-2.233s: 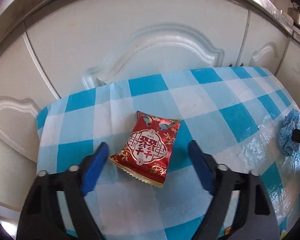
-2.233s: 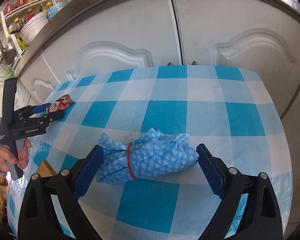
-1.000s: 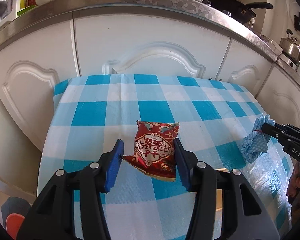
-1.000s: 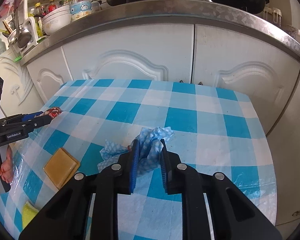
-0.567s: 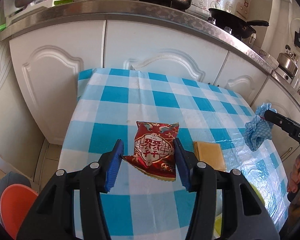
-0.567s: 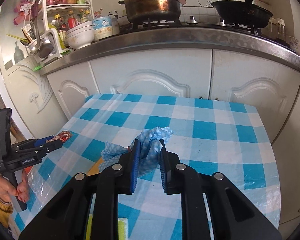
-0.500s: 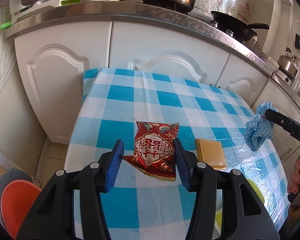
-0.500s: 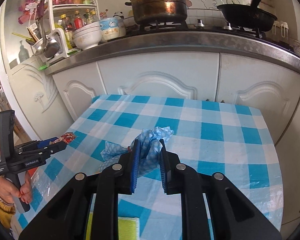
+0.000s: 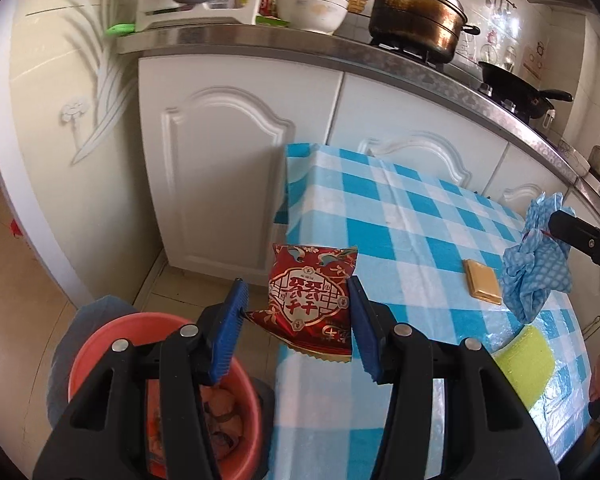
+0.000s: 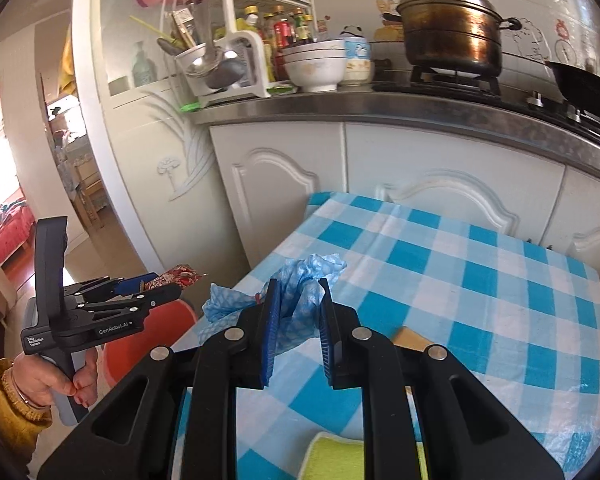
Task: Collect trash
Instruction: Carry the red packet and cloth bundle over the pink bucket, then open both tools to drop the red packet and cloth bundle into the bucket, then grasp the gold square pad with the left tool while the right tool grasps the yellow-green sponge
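Our left claw [image 9: 296, 322] grips the red snack packet [image 9: 310, 298] off the tabletop [image 9: 420, 216], beside the red bin [image 9: 96, 344] so it can drop in; our right claw [image 10: 296, 316] clamps the blue cloth [image 10: 300, 280] above the tabletop, for binning next, we judge.

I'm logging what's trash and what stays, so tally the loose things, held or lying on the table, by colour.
Red: 1, snack packet
Blue: 1, crumpled cloth
Tan: 1, flat square pad
Yellow-green: 1, sponge
Total: 4
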`<state>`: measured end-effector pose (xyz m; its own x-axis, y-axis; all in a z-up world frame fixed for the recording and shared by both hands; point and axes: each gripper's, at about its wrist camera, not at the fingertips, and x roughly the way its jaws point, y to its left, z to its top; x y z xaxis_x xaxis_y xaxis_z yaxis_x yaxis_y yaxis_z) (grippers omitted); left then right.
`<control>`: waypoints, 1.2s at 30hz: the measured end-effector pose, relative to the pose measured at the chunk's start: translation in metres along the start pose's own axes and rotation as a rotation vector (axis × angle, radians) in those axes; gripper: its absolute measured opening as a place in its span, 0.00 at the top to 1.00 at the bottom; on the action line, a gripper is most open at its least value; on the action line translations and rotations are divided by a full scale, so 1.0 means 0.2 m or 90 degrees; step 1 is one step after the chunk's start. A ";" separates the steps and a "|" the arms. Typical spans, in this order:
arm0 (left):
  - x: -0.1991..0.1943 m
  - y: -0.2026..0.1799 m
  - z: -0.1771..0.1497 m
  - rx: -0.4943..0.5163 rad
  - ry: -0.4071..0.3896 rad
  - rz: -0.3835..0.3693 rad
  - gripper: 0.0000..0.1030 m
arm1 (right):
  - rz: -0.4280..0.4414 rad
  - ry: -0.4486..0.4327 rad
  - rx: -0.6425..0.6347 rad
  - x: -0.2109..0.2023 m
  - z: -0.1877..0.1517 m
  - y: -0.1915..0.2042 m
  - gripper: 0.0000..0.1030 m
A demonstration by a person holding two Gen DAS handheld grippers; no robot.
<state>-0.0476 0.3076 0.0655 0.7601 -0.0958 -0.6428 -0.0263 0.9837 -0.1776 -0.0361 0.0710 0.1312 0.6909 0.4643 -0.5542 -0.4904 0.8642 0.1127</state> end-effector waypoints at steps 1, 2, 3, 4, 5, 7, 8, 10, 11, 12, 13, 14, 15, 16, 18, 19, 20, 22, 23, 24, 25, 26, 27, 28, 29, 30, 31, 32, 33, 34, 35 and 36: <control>-0.02 0.04 -0.01 -0.004 -0.002 0.009 0.50 | 0.008 0.001 -0.007 0.01 0.00 0.05 0.81; -0.04 0.08 -0.03 -0.008 -0.003 0.018 0.50 | 0.017 0.004 -0.015 0.03 0.01 0.10 0.81; -0.06 0.12 -0.04 -0.013 -0.003 0.024 0.50 | 0.025 0.007 -0.024 0.05 0.01 0.15 0.81; -0.08 0.15 -0.05 -0.019 -0.003 0.031 0.50 | 0.032 0.010 -0.033 0.07 0.02 0.20 0.81; -0.10 0.19 -0.07 -0.024 -0.003 0.039 0.50 | 0.039 0.012 -0.041 0.09 0.02 0.25 0.81; -0.12 0.26 -0.10 -0.032 -0.003 0.052 0.50 | 0.056 0.019 -0.056 0.13 0.02 0.34 0.81; -0.13 0.29 -0.12 -0.039 -0.002 0.058 0.50 | 0.062 0.022 -0.065 0.15 0.02 0.40 0.81; -0.14 0.35 -0.15 -0.048 0.004 0.067 0.50 | 0.077 0.031 -0.082 0.19 0.01 0.49 0.81; -0.15 0.37 -0.17 -0.052 0.006 0.073 0.50 | 0.084 0.036 -0.090 0.21 0.00 0.53 0.81; -0.15 0.40 -0.19 -0.057 0.009 0.077 0.50 | 0.091 0.041 -0.098 0.23 0.00 0.58 0.81; -0.15 0.42 -0.21 -0.063 0.013 0.079 0.50 | 0.097 0.048 -0.104 0.26 -0.01 0.61 0.81; -0.15 0.44 -0.23 -0.068 0.017 0.083 0.50 | 0.105 0.056 -0.110 0.29 -0.03 0.65 0.81; -0.14 0.47 -0.25 -0.070 0.020 0.088 0.50 | 0.113 0.065 -0.114 0.31 -0.04 0.68 0.81; -0.14 0.49 -0.27 -0.072 0.024 0.095 0.50 | 0.120 0.074 -0.120 0.34 -0.05 0.72 0.81; -0.12 0.53 -0.31 -0.079 0.034 0.101 0.50 | 0.130 0.090 -0.133 0.39 -0.09 0.79 0.81; -0.11 0.55 -0.32 -0.085 0.040 0.103 0.50 | 0.135 0.098 -0.140 0.42 -0.11 0.82 0.81; -0.10 0.56 -0.34 -0.088 0.046 0.107 0.50 | 0.139 0.104 -0.147 0.44 -0.13 0.85 0.81; -0.08 0.58 -0.37 -0.087 0.055 0.115 0.50 | 0.141 0.115 -0.165 0.48 -0.17 0.90 0.81; -0.06 0.59 -0.38 -0.088 0.060 0.118 0.50 | 0.141 0.122 -0.172 0.51 -0.19 0.92 0.81; -0.05 0.61 -0.39 -0.090 0.067 0.120 0.50 | 0.141 0.128 -0.174 0.53 -0.20 0.93 0.80; -0.03 0.62 -0.41 -0.092 0.074 0.121 0.50 | 0.142 0.134 -0.173 0.55 -0.21 0.93 0.79; -0.02 0.63 -0.42 -0.094 0.080 0.122 0.49 | 0.146 0.141 -0.170 0.56 -0.23 0.94 0.78; -0.01 0.64 -0.43 -0.097 0.086 0.122 0.49 | 0.151 0.147 -0.164 0.58 -0.24 0.94 0.77; 0.00 0.65 -0.45 -0.098 0.089 0.124 0.49 | 0.158 0.150 -0.157 0.60 -0.25 0.93 0.75; 0.01 0.65 -0.45 -0.099 0.094 0.122 0.49 | 0.169 0.156 -0.148 0.60 -0.25 0.92 0.69; 0.02 0.66 -0.46 -0.098 0.097 0.120 0.47 | 0.179 0.160 -0.136 0.61 -0.25 0.90 0.62; 0.02 0.66 -0.47 -0.099 0.097 0.120 0.38 | 0.182 0.160 -0.124 0.62 -0.25 0.88 0.57; 0.01 0.66 -0.47 -0.100 0.090 0.122 0.26 | 0.187 0.161 -0.113 0.61 -0.25 0.85 0.48; 0.00 0.66 -0.47 -0.101 0.079 0.124 0.22 | 0.194 0.158 -0.104 0.60 -0.25 0.83 0.45; -0.01 0.66 -0.47 -0.099 0.071 0.127 0.21 | 0.195 0.151 -0.098 0.58 -0.24 0.81 0.43; -0.02 0.66 -0.47 -0.096 0.065 0.129 0.18 | 0.192 0.143 -0.093 0.56 -0.24 0.78 0.38; -0.03 0.66 -0.46 -0.095 0.061 0.131 0.16 | 0.188 0.133 -0.087 0.53 -0.23 0.75 0.32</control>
<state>-0.1165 0.4245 -0.0231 0.6642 0.0828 -0.7429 -0.2746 0.9514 -0.1395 -0.0612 0.2410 0.0527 0.3929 0.6277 -0.6720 -0.7280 0.6588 0.1897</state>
